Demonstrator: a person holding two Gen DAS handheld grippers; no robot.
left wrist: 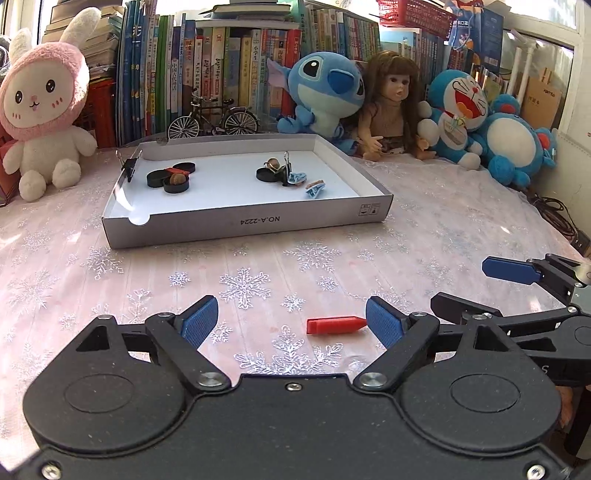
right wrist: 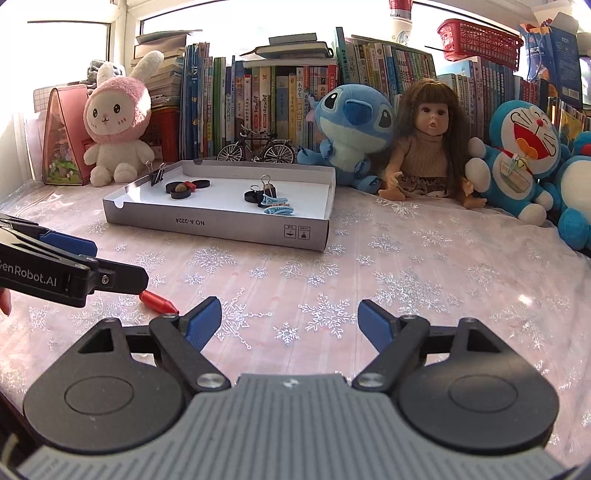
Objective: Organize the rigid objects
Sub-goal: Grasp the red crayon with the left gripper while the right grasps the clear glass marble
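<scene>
**Snowflake table, both claws released, red piece loose**

Pink snowflake tablecloth (left wrist: 295, 258), books and plush toys behind. Grey box tray (left wrist: 243, 221) holds black discs, binder clips, blue clips. Left gripper (left wrist: 291, 321) jaws wide, empty, angled down; red peg (left wrist: 334, 325) lies flat, tip touching its right pad. Right gripper (right wrist: 288, 321) released, empty; only its view shows a fingertip (right wrist: 4, 301) at the left edge.

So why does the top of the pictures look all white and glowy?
Left wrist view: sunlight through the window behind the books washes it out. Right wrist view: the same glare, and the fisheye lens bends the box and darkens the corners.
</scene>
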